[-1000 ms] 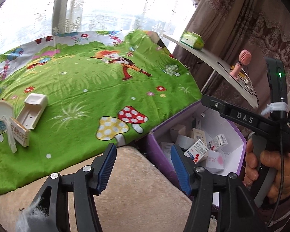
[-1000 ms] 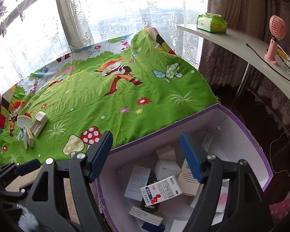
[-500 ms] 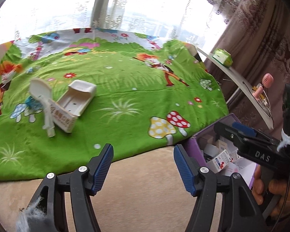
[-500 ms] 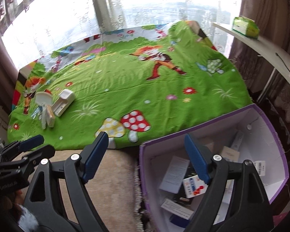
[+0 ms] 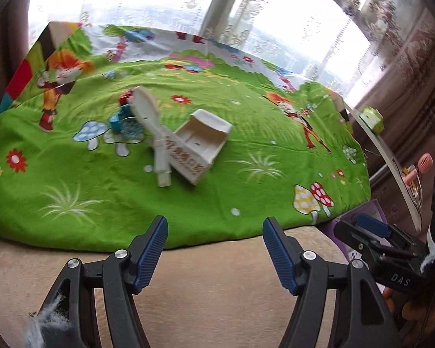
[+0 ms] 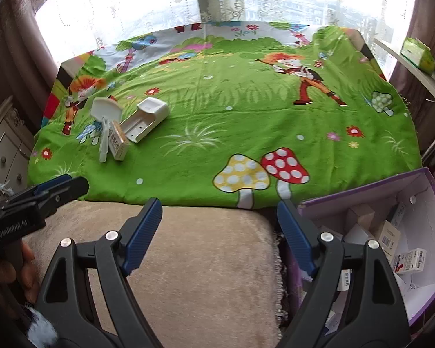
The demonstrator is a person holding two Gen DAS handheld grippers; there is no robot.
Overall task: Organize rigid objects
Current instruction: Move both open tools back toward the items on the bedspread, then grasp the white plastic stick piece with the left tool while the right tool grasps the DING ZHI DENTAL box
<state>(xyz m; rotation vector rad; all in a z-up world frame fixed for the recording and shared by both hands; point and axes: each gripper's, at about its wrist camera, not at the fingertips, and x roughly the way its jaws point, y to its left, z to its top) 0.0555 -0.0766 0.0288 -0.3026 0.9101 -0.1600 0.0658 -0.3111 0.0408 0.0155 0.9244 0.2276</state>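
Near the beige cushion (image 5: 217, 284), left gripper (image 5: 214, 249) gapes empty toward white plastic pieces (image 5: 185, 145) — likely next; right gripper (image 6: 217, 232) (likewise agape) idles beside the purple box (image 6: 426, 179).

The black plastic left gripper (image 5: 214, 249) has ribbed blue pads (image 5: 152, 256), silver screws; at the frame's right, the black right gripper (image 5: 362, 229) reads "DAS".

- a bed (image 6: 246, 110) under a bright green cartoon sheet (image 5: 246, 133), mushrooms and flowers printed on it
- near its left side, lying on the sheet and touching: a white plastic holder (image 5: 201, 139), a small printed box (image 6: 117, 142) and a white paddle-shaped piece (image 5: 152, 127)
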